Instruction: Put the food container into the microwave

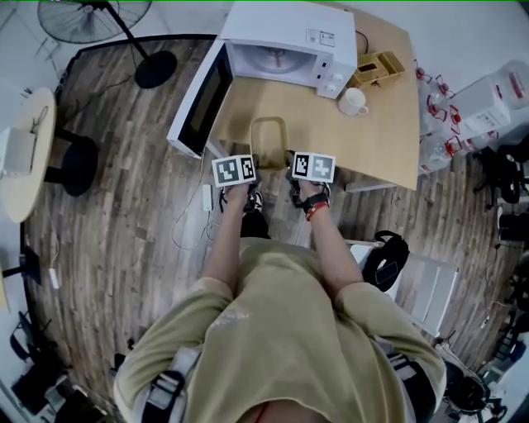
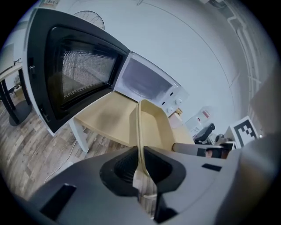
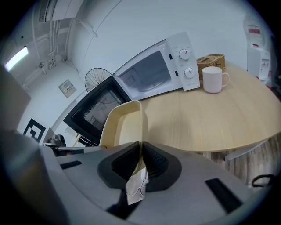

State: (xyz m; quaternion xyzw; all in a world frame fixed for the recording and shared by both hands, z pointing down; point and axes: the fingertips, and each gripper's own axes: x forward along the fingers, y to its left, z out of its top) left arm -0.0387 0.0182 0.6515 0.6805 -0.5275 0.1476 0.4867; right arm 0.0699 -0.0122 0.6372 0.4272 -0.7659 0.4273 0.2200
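A cream, open-topped food container (image 1: 269, 140) hangs over the near edge of the wooden table (image 1: 380, 124), in front of the white microwave (image 1: 281, 45). The microwave's door (image 1: 201, 99) stands wide open to the left. My left gripper (image 1: 245, 178) is shut on the container's left wall (image 2: 139, 132). On the other side, my right gripper (image 1: 299, 175) is shut on its right wall (image 3: 139, 127). The container (image 2: 153, 123) looks empty, and in the right gripper view the container (image 3: 123, 125) points toward the microwave (image 3: 153, 70).
A white mug (image 1: 354, 102) and a small wooden box (image 1: 377, 68) stand to the right of the microwave. A floor fan (image 1: 107, 25) stands on the floor at the far left. A white cable (image 1: 194, 211) trails down below the door.
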